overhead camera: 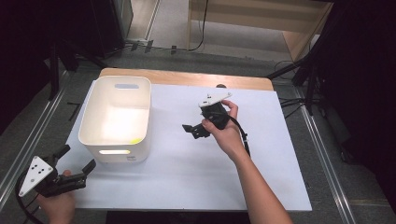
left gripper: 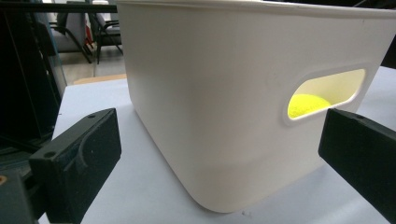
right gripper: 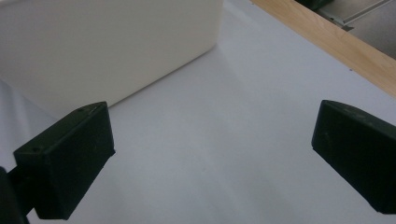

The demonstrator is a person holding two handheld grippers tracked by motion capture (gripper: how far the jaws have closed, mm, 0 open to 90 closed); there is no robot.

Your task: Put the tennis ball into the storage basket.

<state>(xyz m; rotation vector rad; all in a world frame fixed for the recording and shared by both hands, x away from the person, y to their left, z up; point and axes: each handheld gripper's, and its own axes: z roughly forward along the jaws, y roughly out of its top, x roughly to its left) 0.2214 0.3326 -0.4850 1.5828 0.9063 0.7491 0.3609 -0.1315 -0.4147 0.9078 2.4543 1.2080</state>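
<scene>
A white plastic bin (overhead camera: 116, 119) with handle slots stands on the left of the white-covered table (overhead camera: 196, 172). Through its near slot a yellow-green ball (left gripper: 308, 105) shows inside; a sliver of the ball (overhead camera: 135, 141) also shows from above, at the bin's near right corner. My left gripper (overhead camera: 78, 157) is at the table's front left corner, open, pointing at the bin's near wall (left gripper: 210, 93) with nothing between its jaws. My right gripper (overhead camera: 192, 129) is held over the table's middle, right of the bin, open and empty, facing the bin's side (right gripper: 102, 42).
The table's wooden back edge (overhead camera: 187, 78) shows beyond the white sheet, also as a wooden strip (right gripper: 336, 44) in the right gripper view. Metal rails (overhead camera: 322, 154) run along the floor on both sides. A light wooden cabinet (overhead camera: 261, 18) stands behind the table.
</scene>
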